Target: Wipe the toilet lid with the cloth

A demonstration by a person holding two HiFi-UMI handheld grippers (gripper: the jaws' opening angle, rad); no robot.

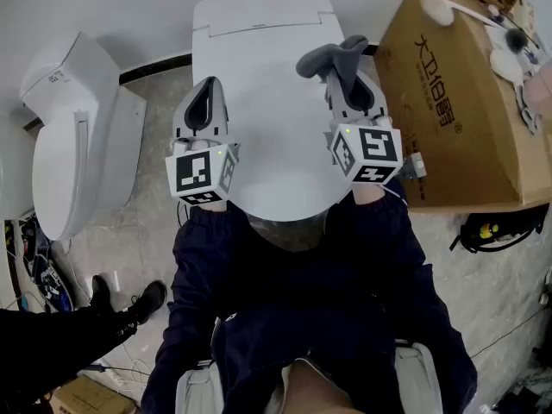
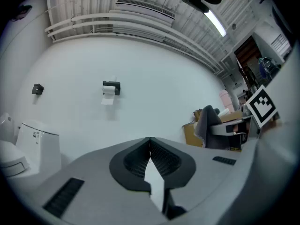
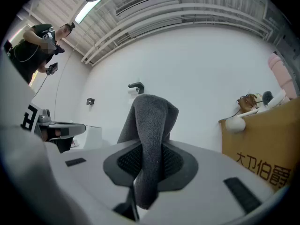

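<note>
Head view: white toilet lid [image 1: 259, 102] is shut, dead centre, both grippers held over it. L gripper [image 1: 205, 102] sits over the lid's 9 o'clock side, jaws together w/ nothing between them; its own view shows the pads meeting at the tips. R gripper [image 1: 349, 89] is over the 3 o'clock side, jaws clamped on a grey cloth [image 1: 332, 57]. The cloth folds up out of the tips, above the lid; can't tell if it touches.

Cardboard box [image 1: 457, 110] stands just beside the toilet at 2–3 o'clock, close to the R gripper. Loose white bits and a brown item lie on its top, too small to name. Second white toilet [image 1: 73, 136] is at 9 o'clock. Another person's black shoes [image 1: 129, 304] are at 7 o'clock. Toilet-roll holder [image 2: 111, 88] is on the wall ahead.
</note>
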